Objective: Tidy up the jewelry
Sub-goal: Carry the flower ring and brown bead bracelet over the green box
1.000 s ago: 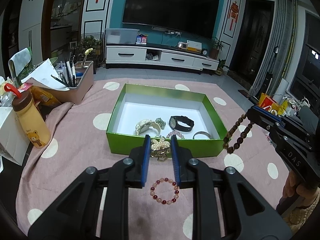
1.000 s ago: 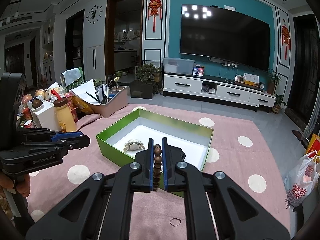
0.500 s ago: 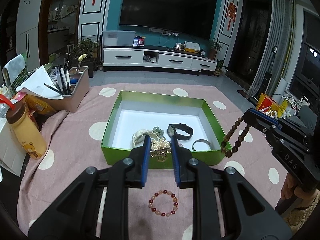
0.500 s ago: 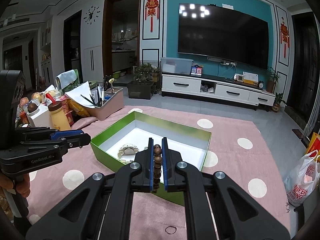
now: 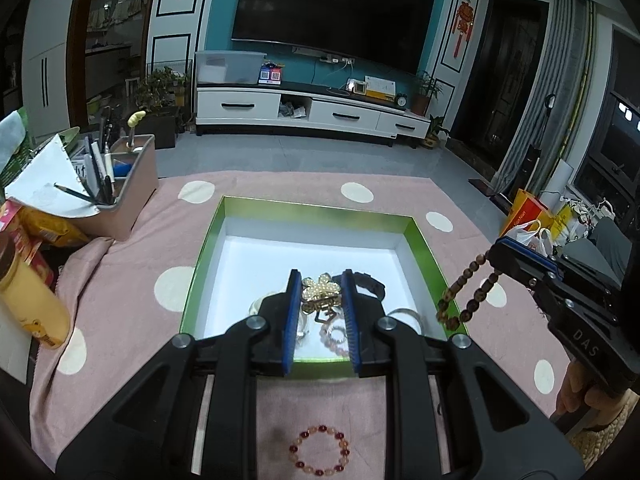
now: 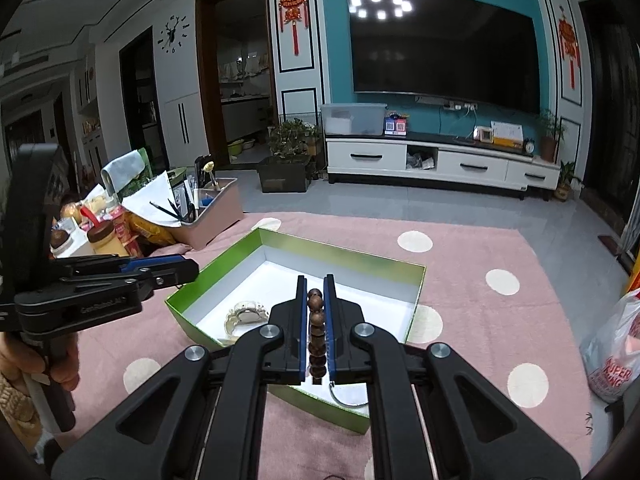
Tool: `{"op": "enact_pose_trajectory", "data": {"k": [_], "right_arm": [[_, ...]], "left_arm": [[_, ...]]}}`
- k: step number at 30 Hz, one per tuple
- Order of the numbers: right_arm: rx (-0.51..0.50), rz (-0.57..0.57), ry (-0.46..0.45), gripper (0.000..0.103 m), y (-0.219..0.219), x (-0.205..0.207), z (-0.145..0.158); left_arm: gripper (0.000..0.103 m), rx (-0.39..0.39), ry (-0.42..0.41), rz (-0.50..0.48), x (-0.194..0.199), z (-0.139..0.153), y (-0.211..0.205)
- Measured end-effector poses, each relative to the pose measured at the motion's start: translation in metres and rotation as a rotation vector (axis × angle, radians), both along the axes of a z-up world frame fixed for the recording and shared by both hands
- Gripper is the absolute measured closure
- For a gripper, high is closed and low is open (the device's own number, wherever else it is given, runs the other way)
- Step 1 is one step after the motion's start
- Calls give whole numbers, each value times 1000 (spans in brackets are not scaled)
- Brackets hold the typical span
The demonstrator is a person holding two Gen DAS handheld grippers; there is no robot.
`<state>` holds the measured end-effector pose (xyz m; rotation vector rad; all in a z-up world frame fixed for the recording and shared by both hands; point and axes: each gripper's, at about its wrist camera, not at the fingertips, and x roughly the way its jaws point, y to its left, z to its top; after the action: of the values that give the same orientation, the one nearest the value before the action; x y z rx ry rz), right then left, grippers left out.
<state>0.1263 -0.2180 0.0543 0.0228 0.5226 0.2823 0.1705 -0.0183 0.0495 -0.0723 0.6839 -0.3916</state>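
The pink cloth with cream polka dots [image 5: 132, 280] lay spread across the whole surface, and on it sat the shallow green cardboard box with a white inside [image 5: 316, 210], open on top. At the far left corner stood a pink desk organiser full of pens [image 5: 120, 200], well apart from the box.

My left gripper [image 5: 320, 300] hung over the box's near half, pads drawn narrow and clamped on the pearl-and-gold brooch [image 5: 320, 296]. Below it in the box lay a black wristwatch [image 5: 370, 282], a thin silver bangle [image 5: 404, 314], a pale pink bead bracelet [image 5: 334, 336] and a cream-coloured watch [image 6: 245, 316].

My right gripper [image 6: 313, 320] was up over the box's right-hand edge, pinched tight on the brown wooden bead bracelet [image 5: 466, 296], whose loop dangled free beneath the tips.

Outside the box, on the cloth just under my left claw, rested the red-and-peach bead bracelet [image 5: 320, 450].
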Motion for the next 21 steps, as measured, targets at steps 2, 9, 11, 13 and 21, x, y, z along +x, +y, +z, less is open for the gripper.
{"op": "enact_pose_trajectory", "data": {"k": [2,9,11,13,21], "right_arm": [[16,-1,10,96,-4,7,0],[21,3,24,96,-7,23,-4],[25,3,34,96,-7,29,-7],[26,6,42,96,-7,32,-9],[31,1,77,96,-8,51,-20]], "left_arm": [[83,1,2,2,7,-1,-2],[83,43,-5,0,26,-6,-11],[83,49,3,-1,32,-9,-12],[83,56,11,-2,37,-13,-14],[83,81,50,19,60,-26,-16]]}}
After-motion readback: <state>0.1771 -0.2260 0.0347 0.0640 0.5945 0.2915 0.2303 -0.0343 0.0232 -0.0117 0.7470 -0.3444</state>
